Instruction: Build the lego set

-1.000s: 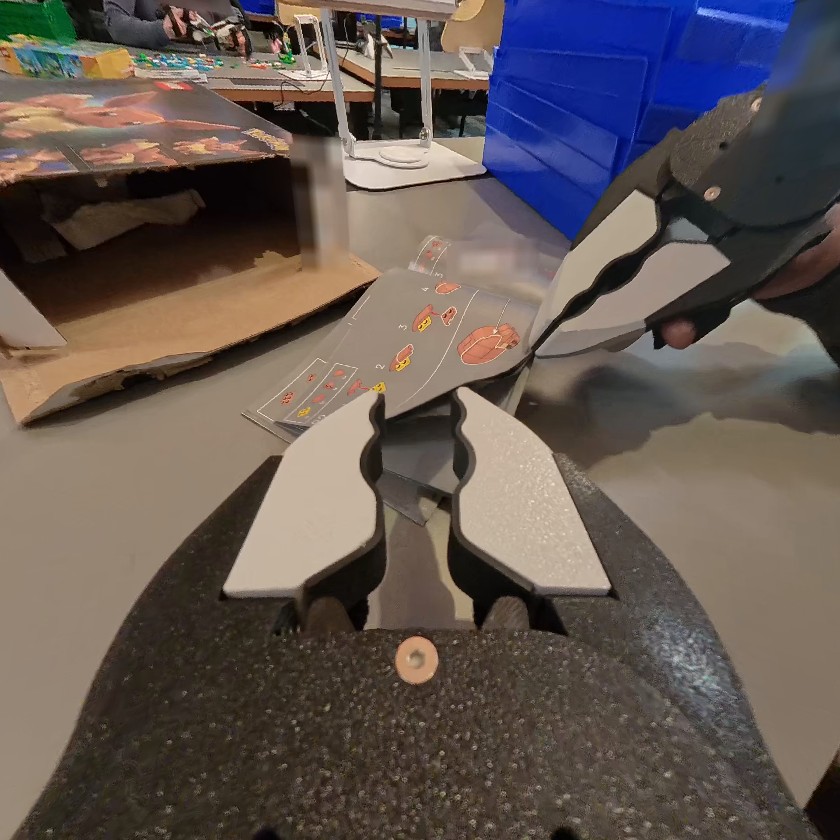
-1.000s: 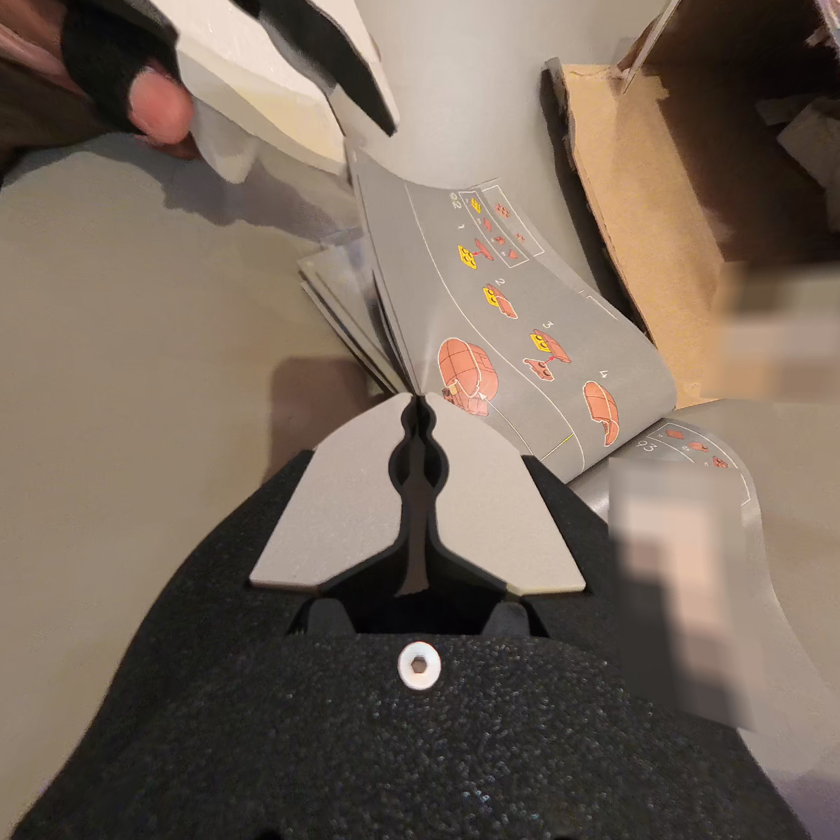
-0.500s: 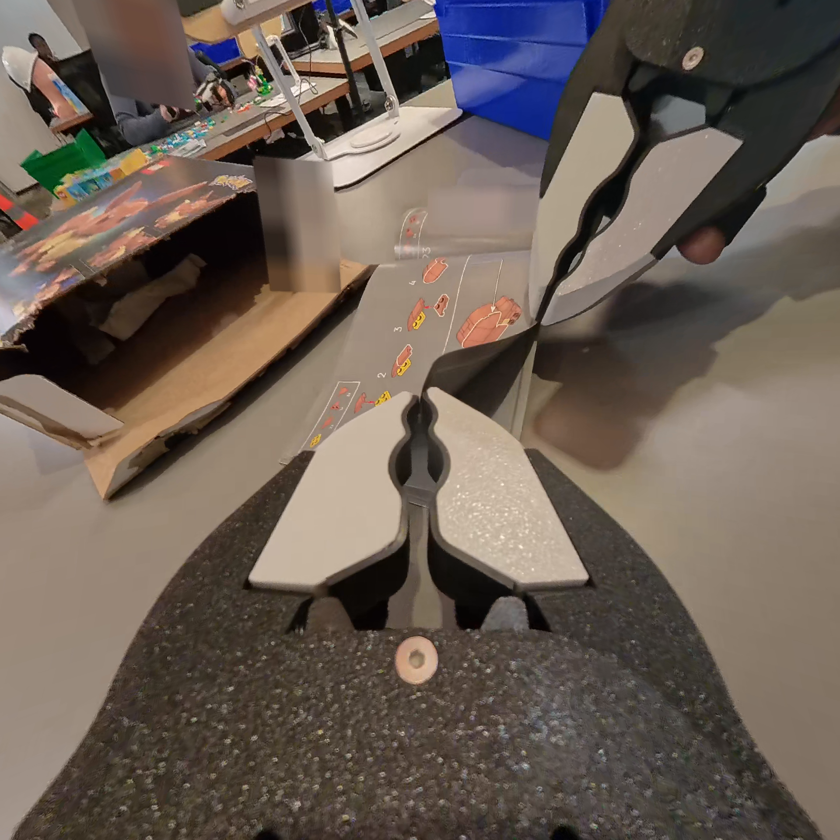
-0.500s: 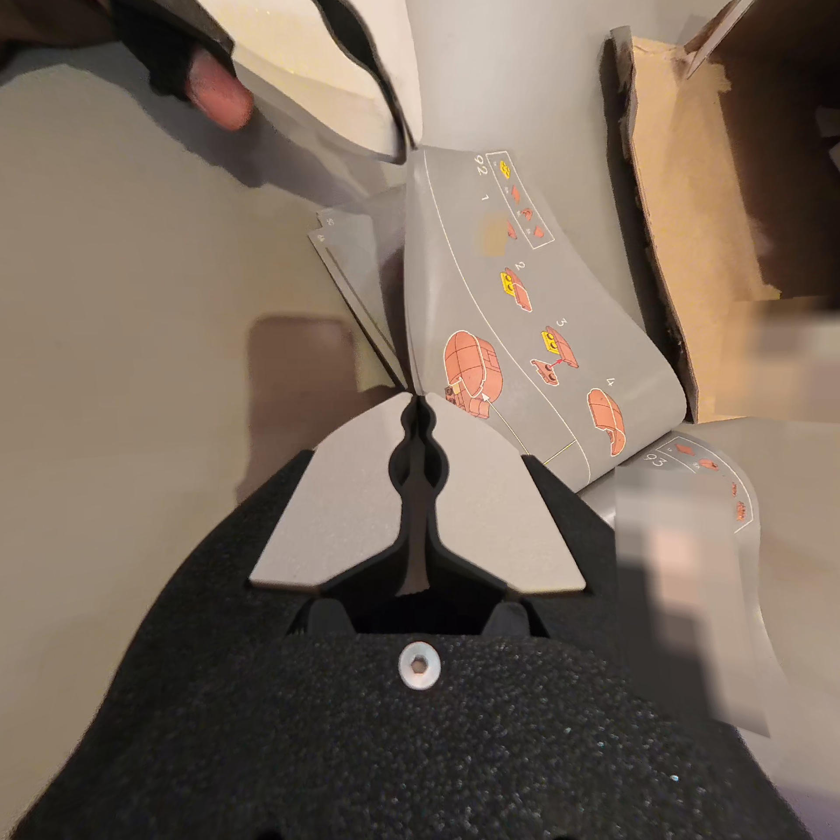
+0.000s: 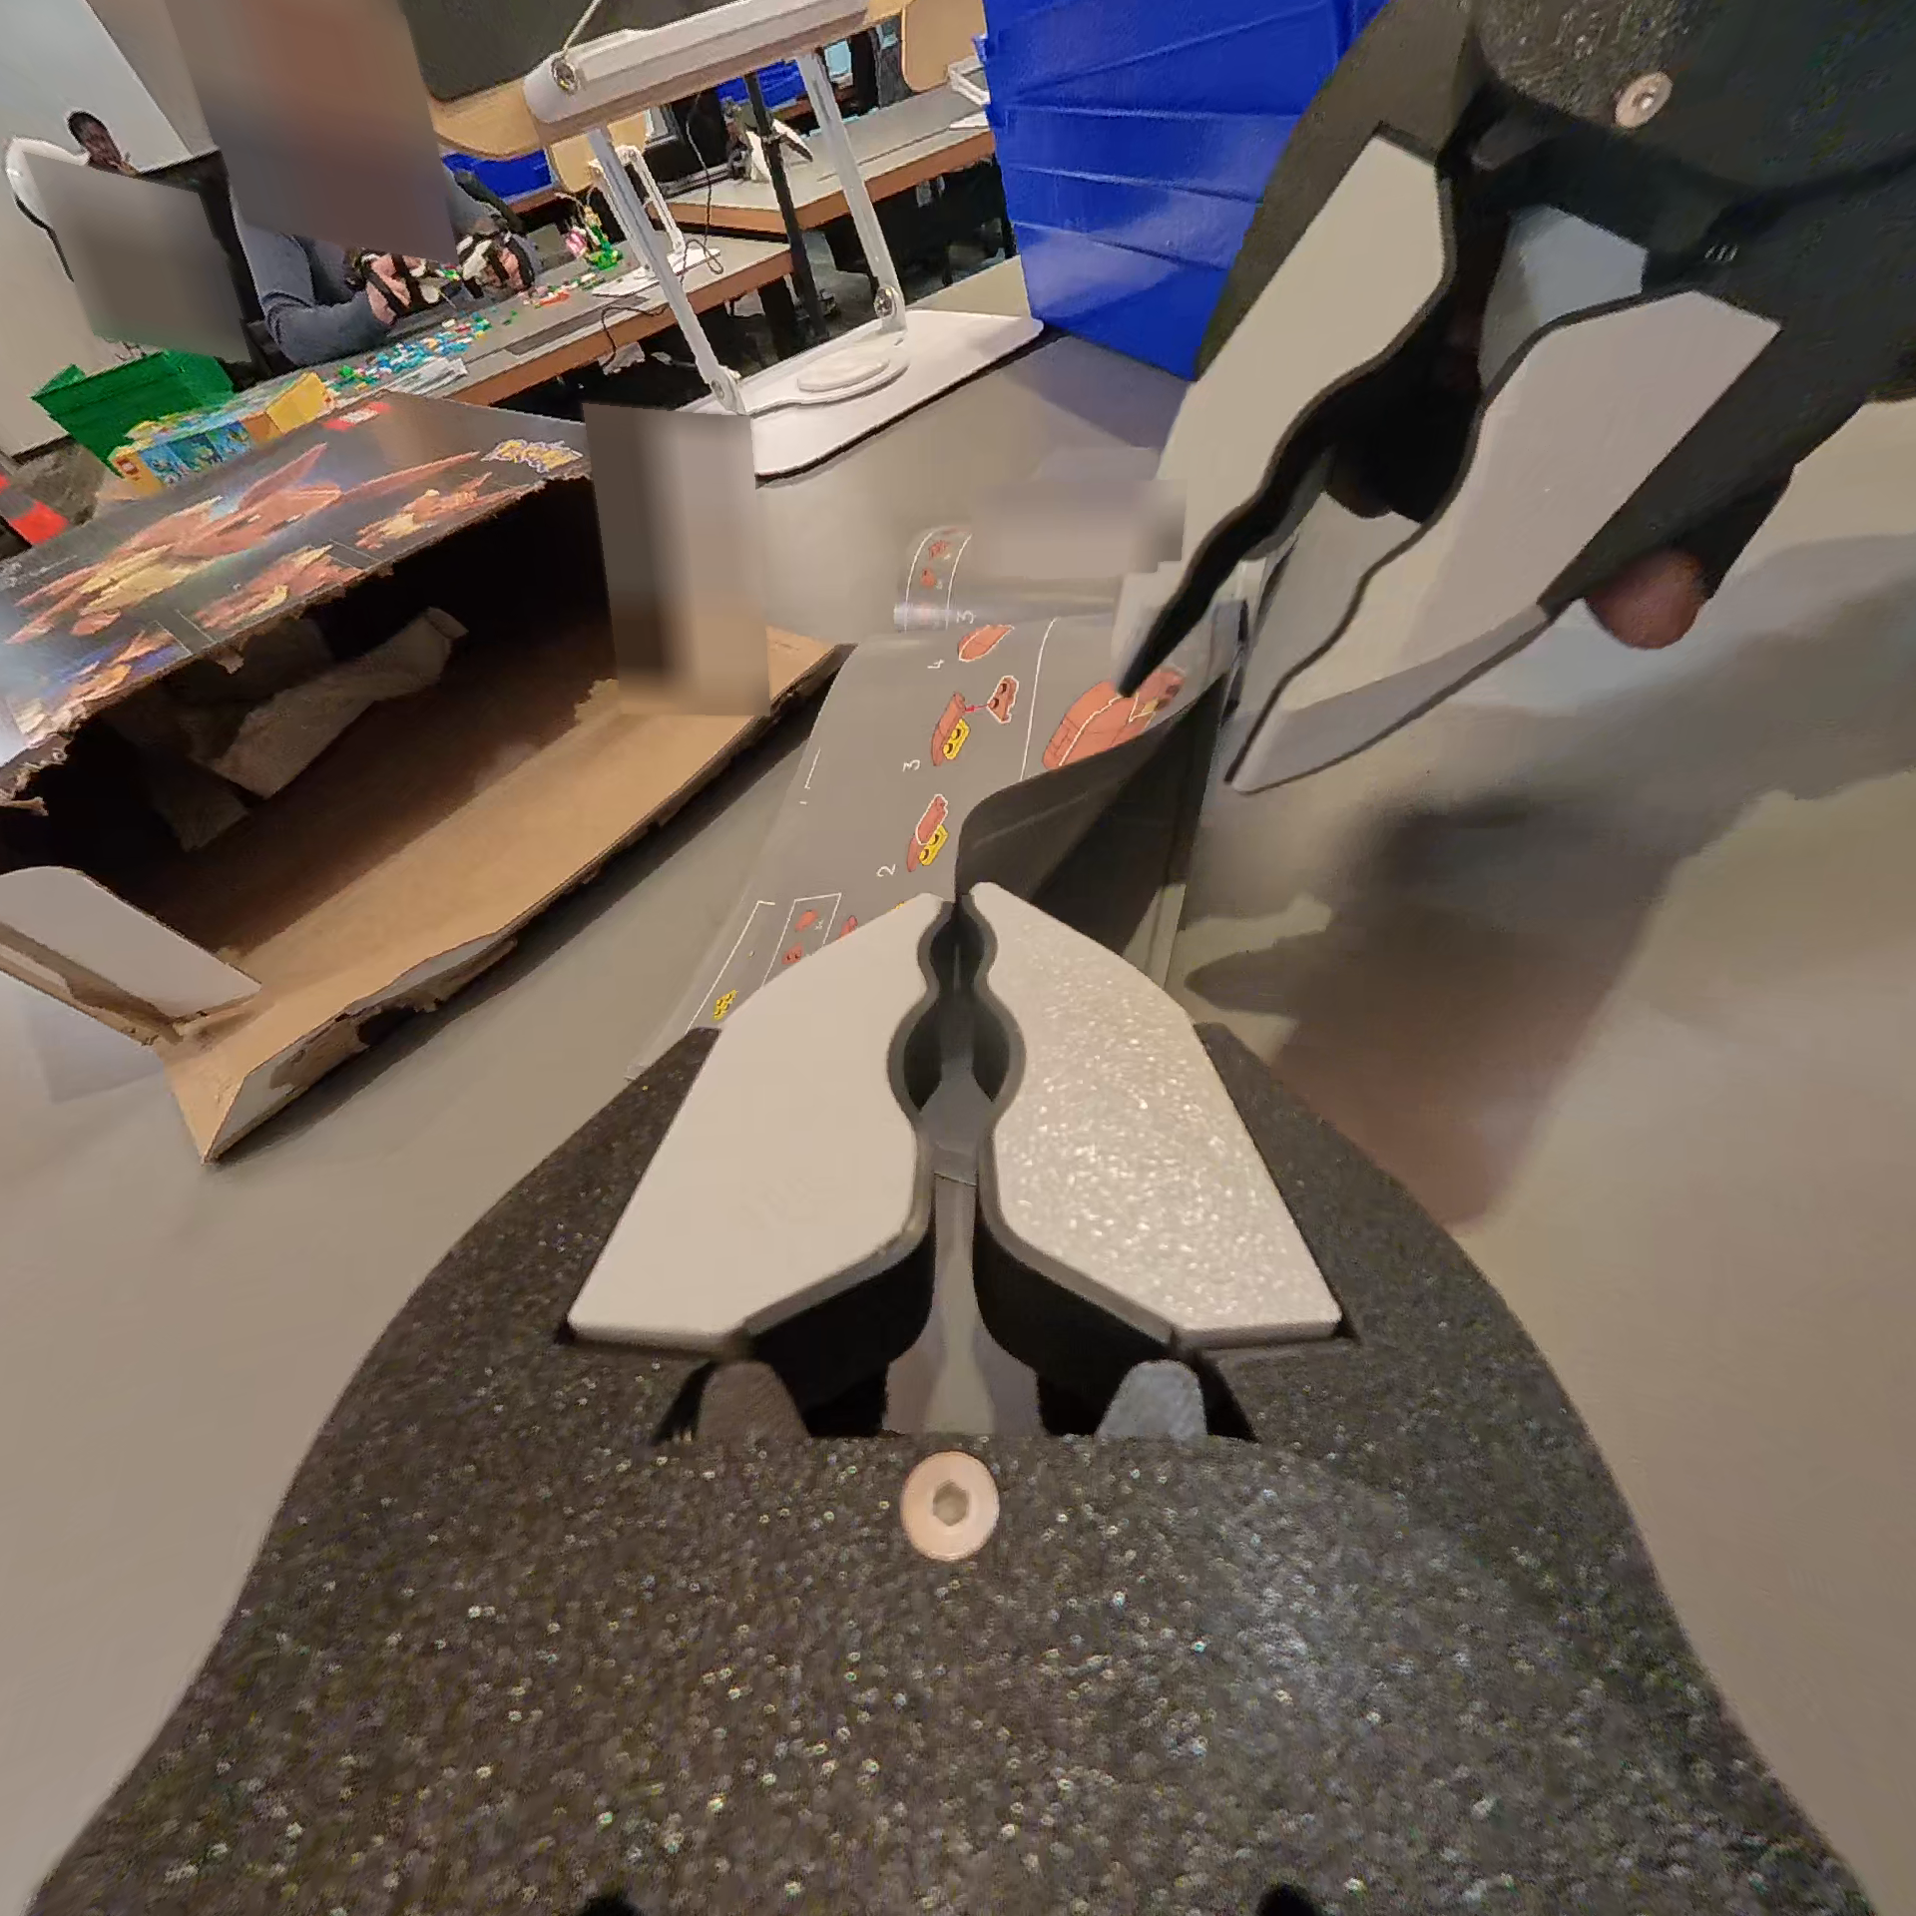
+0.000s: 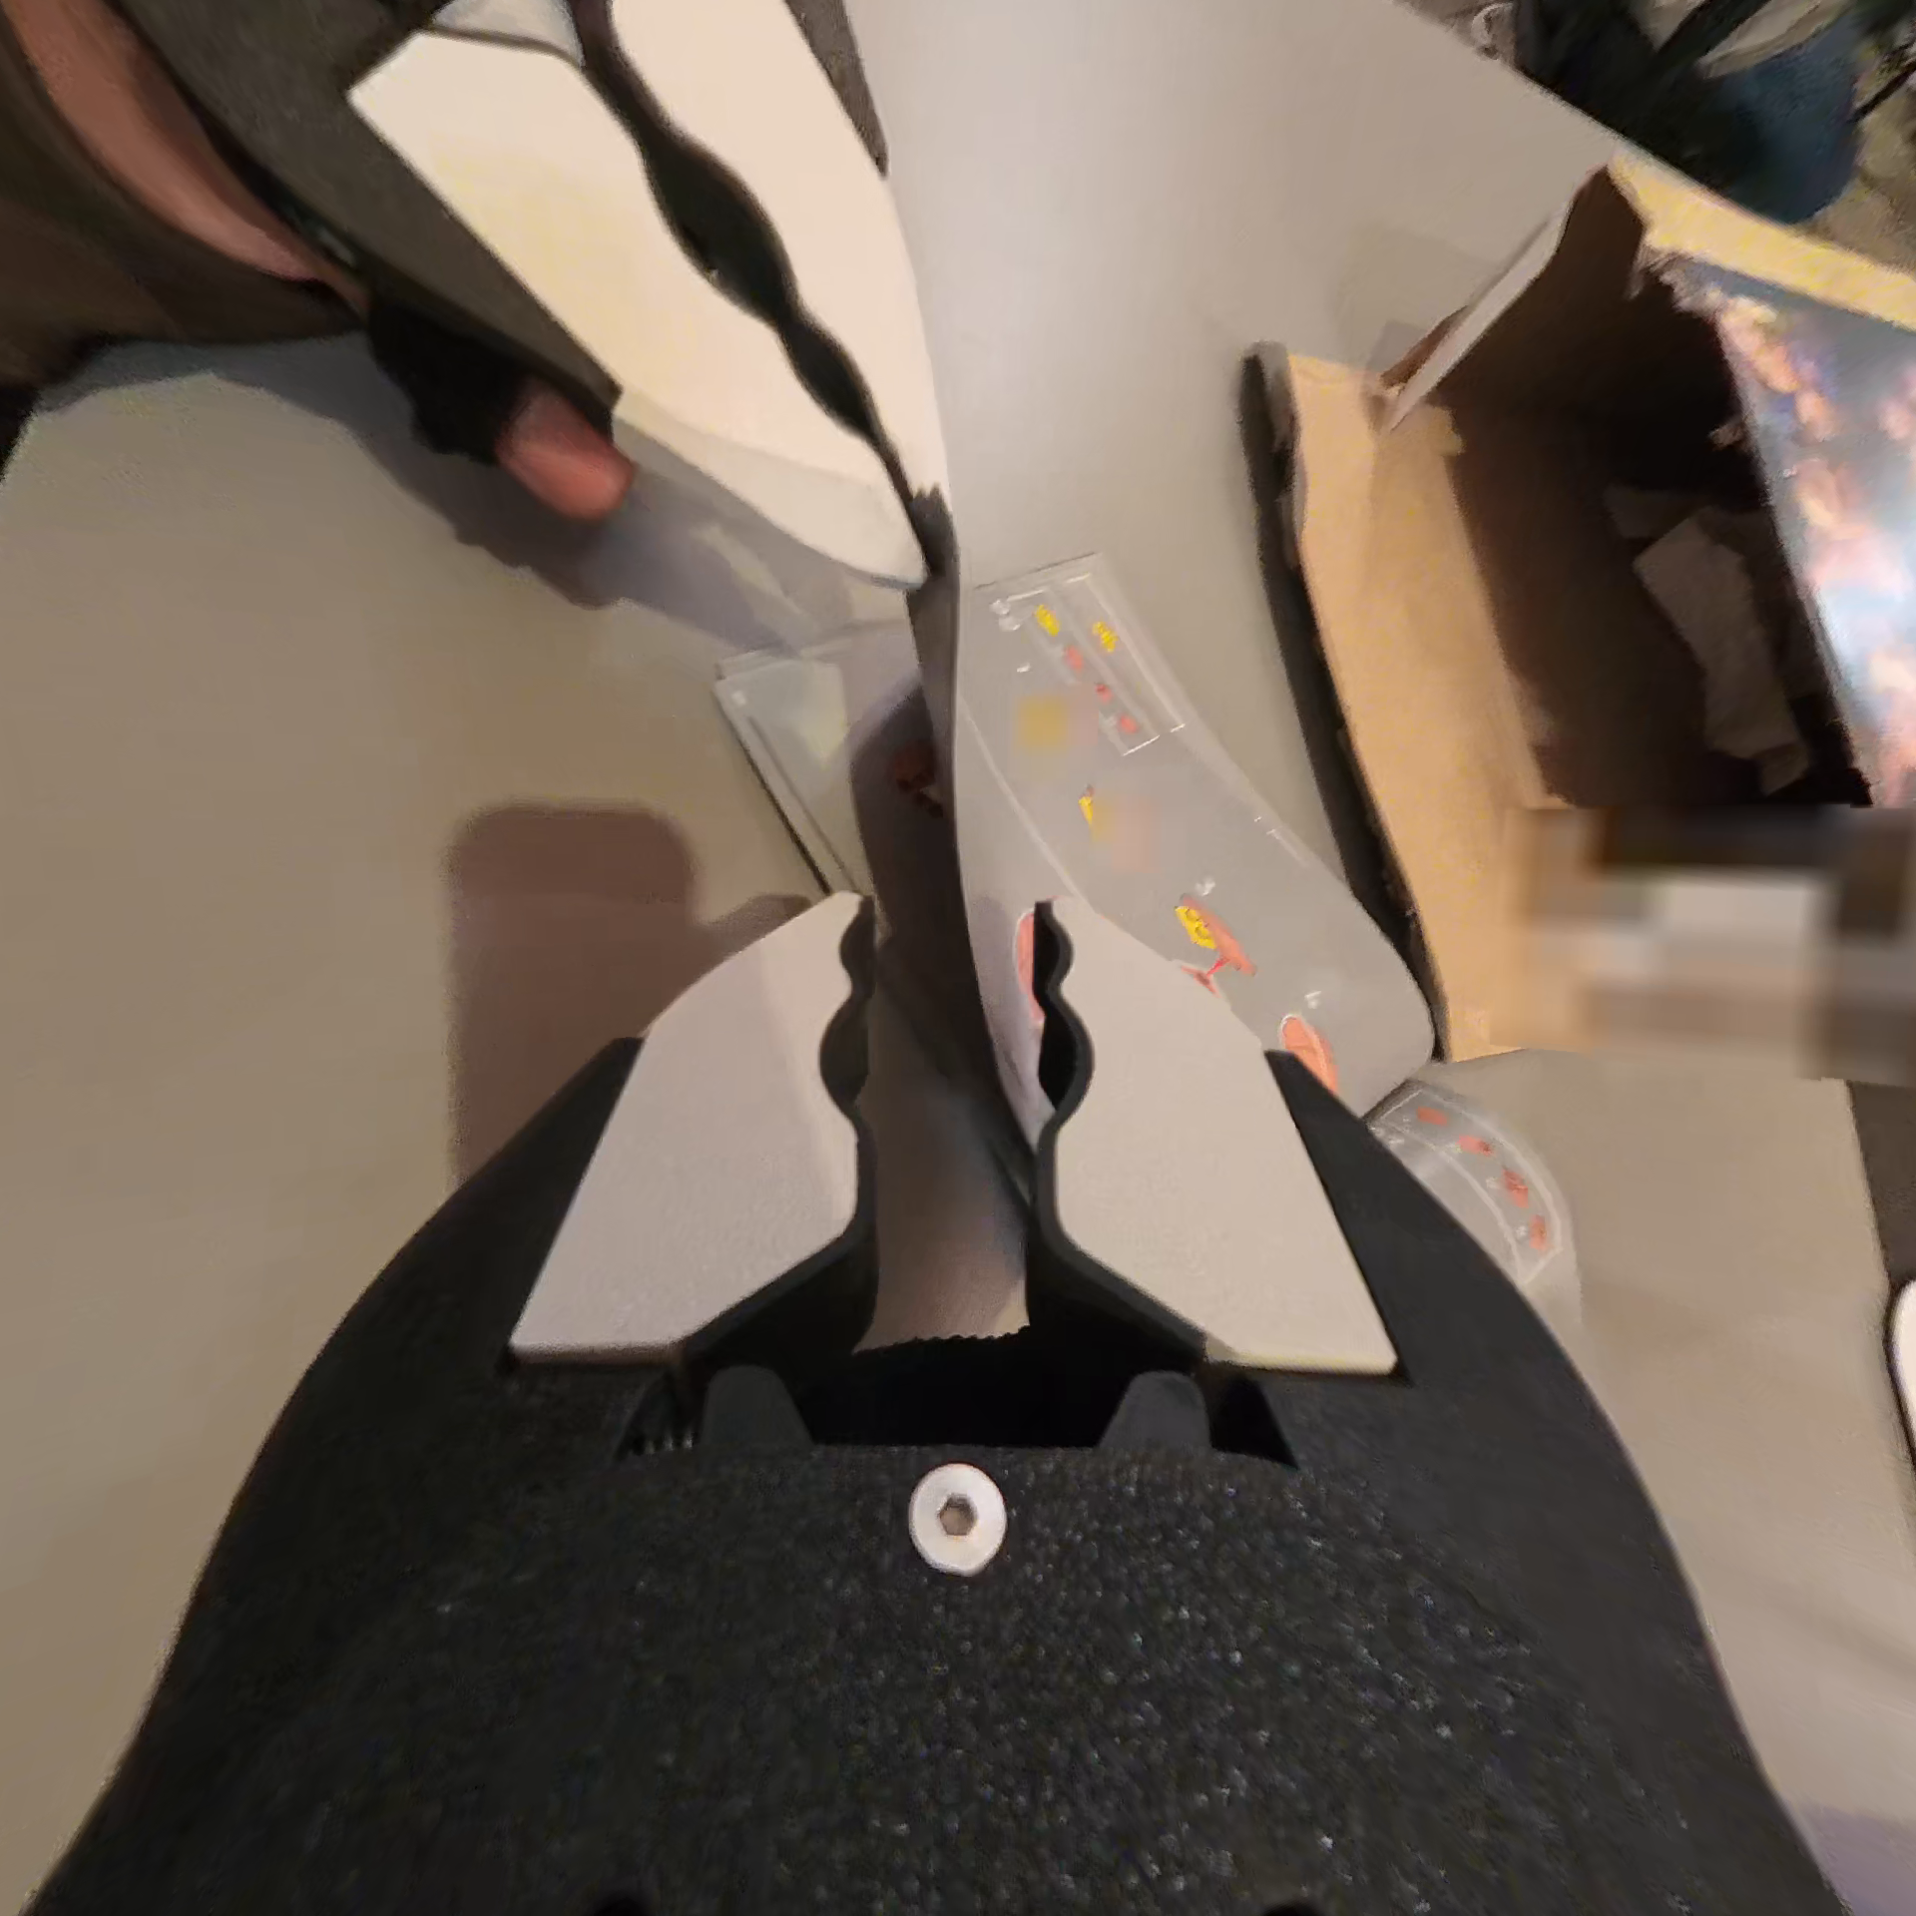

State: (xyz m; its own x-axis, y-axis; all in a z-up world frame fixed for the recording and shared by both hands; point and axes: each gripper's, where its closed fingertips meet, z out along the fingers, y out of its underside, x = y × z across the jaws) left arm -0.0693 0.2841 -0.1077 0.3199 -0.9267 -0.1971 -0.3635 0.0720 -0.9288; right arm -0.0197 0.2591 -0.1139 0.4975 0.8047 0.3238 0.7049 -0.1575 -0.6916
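My left gripper (image 5: 959, 912) is pinched shut on the near corner of the lifted page (image 5: 933, 747) of the instruction booklet (image 6: 798, 715), having closed on it in the last second; my right gripper (image 6: 954, 918), which half a second ago was clamped on that page's far corner, has now let go, its jaws standing apart with the sheet's edge running up between them, touching neither so far as I can tell. That reads to me as a hand-over: the page now hangs from the left grip alone, and the turning of it is mine to finish on that side; no brick has been placed yet, so I judge the build to be barely begun.

Nearest to my left fingers the page rises from the pinch and curves away, printed side toward the box; under it the rest of the booklet lies flat on the grey table (image 5: 259, 1348). Just beyond, in the left wrist view, the right gripper (image 5: 1337, 674) hovers with one tip touching the page's far end. Beside the booklet sits the torn cardboard box (image 5: 342, 829); farther off, a white lamp stand (image 5: 861, 353) and blue crates (image 5: 1109, 156).
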